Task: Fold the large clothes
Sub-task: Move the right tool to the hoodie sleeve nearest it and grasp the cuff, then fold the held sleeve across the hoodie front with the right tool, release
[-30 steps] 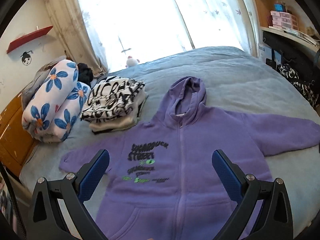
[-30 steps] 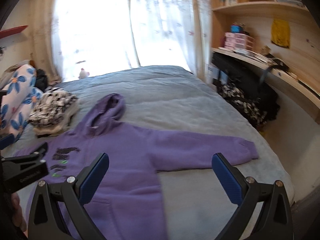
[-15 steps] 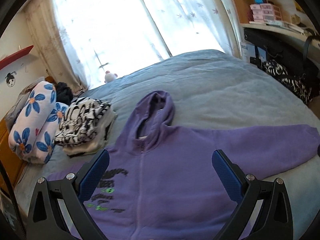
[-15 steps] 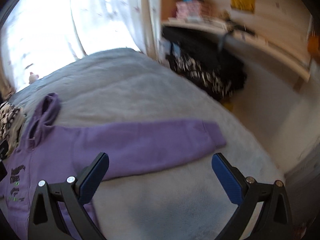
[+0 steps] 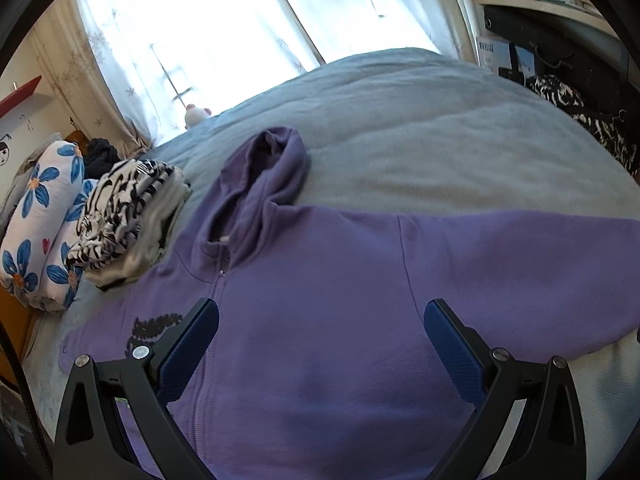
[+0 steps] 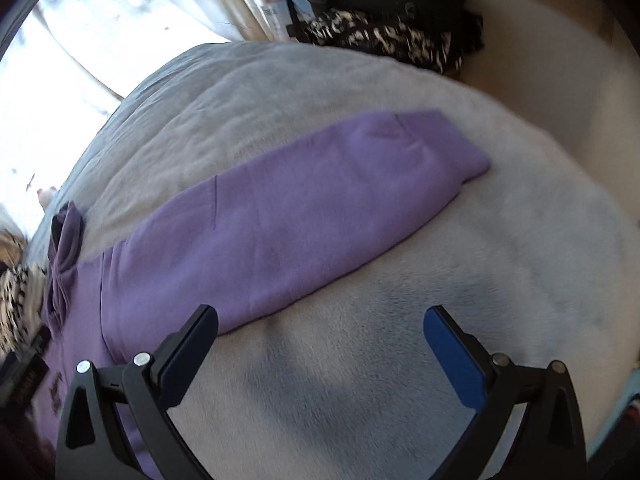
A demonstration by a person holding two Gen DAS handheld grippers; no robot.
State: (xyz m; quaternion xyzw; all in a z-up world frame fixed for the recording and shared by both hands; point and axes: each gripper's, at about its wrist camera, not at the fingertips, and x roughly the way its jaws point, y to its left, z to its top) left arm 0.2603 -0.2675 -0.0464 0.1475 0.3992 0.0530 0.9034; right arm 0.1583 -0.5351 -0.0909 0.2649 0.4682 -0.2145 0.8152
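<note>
A purple zip hoodie (image 5: 320, 304) lies flat, front up, on the grey bed cover (image 5: 420, 132), hood toward the window. My left gripper (image 5: 320, 340) is open and empty, low over the hoodie's chest to the right of the zip. In the right wrist view the hoodie's right sleeve (image 6: 320, 204) stretches out toward the bed's right side, its cuff (image 6: 460, 148) at the far end. My right gripper (image 6: 320, 344) is open and empty over the bare bed cover (image 6: 440, 280), just in front of the sleeve's lower edge.
A stack of folded black-and-white clothes (image 5: 128, 216) sits left of the hoodie, with a rolled blue-flower quilt (image 5: 40, 220) beyond it. Dark patterned clothing (image 6: 384, 36) hangs past the bed's right edge. A small plush toy (image 5: 196, 114) sits by the curtained window.
Both grippers have moved right and dropped closer to the bed. The left view has shifted from the hoodie's print to its chest and shoulder; the right view now faces the outstretched sleeve.
</note>
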